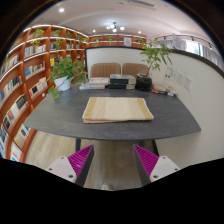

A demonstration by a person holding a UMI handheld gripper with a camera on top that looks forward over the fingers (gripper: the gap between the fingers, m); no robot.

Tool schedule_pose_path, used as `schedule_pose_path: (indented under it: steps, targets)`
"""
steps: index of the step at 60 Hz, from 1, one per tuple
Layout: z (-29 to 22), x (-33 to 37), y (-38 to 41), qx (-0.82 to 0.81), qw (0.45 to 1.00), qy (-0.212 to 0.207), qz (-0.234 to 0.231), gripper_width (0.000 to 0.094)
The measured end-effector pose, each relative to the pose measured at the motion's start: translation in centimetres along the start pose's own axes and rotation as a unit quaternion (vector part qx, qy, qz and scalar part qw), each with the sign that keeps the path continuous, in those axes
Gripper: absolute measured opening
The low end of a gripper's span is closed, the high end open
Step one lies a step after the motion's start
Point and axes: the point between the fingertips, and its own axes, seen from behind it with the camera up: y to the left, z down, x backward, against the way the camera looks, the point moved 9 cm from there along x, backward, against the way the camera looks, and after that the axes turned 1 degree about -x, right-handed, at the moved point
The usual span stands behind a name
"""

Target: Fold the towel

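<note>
One beige towel (117,108) lies flat on dark grey table (60,118), dead ahead at 12 o'clock of gripper (114,161), long axis running 9-to-3 across the approach. Gripper fingers spread wide, nothing held, w/ towel well beyond tips. Near long edge is closest; likely first grab pt.

**Magenta pads on pale finger bodies**

Only the handheld two-finger gripper (114,162) with its coloured pads shows of the rig, low at about six o'clock. Each finger bears a bright magenta pad (82,160) on its inner face, ridged with fine parallel grooves and tapering to a blunt tip. Outside each pad sits a pale grey-white finger body (62,169), smooth and blocky. The finger at five o'clock mirrors the one at seven o'clock in colour and form. The fingers stand apart with a clear gap between them.
</note>
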Motion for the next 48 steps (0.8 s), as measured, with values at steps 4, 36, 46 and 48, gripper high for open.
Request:
schedule_pose_path:
  steps: [4,36,46,48]
  targets:
    - [-0.4,-4.1,2.6,0.011,1.0,0.012,-0.012,0.0793]
    - [-11.5,-28.1,11.6,0.062,0.996,0.061,0.018,0.0629]
    - [-11.2,-28.3,11.0,0.024,0.998,0.04,0.029,0.0382]
    - [-11.1,-28.3,10.7,0.029,0.998,0.04,0.035,0.0287]
